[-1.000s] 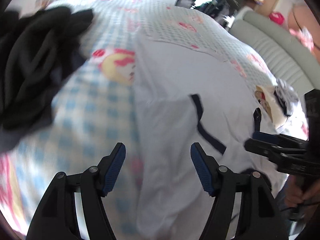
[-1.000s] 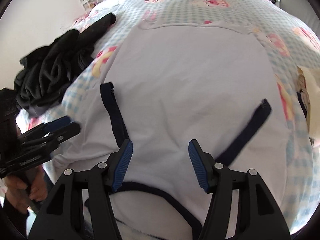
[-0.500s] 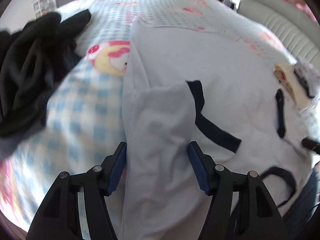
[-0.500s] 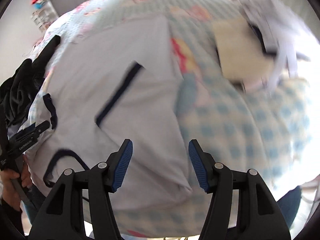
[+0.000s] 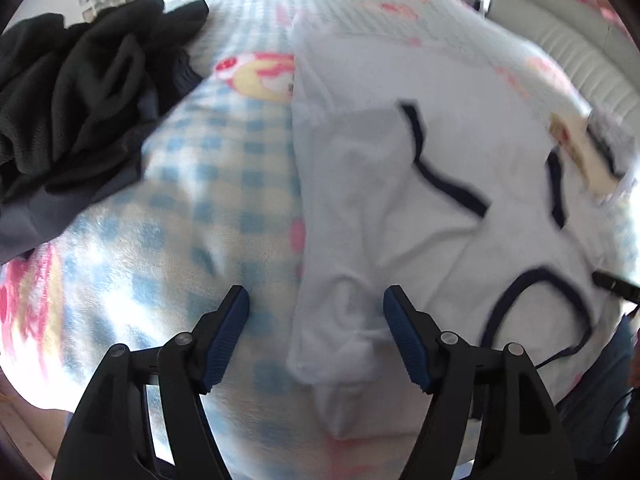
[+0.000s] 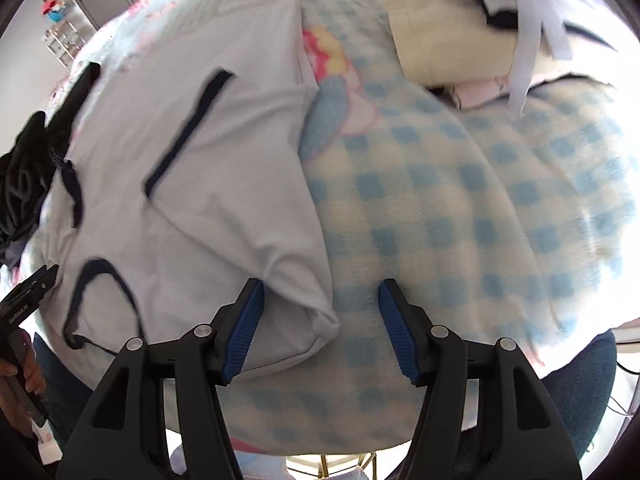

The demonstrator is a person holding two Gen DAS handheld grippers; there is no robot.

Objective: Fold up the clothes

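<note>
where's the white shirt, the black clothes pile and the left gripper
white shirt [image 5: 400, 208], left wrist view, on its folded-in sleeve
black clothes pile [image 5: 80, 92], left wrist view, middle of the heap
left gripper [image 5: 316, 344], left wrist view, midway between its open fingertips

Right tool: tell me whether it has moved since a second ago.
Yes. The right tool has swung from over the white shirt's navy-trimmed middle to its outer edge, now half over the checked blanket.
</note>
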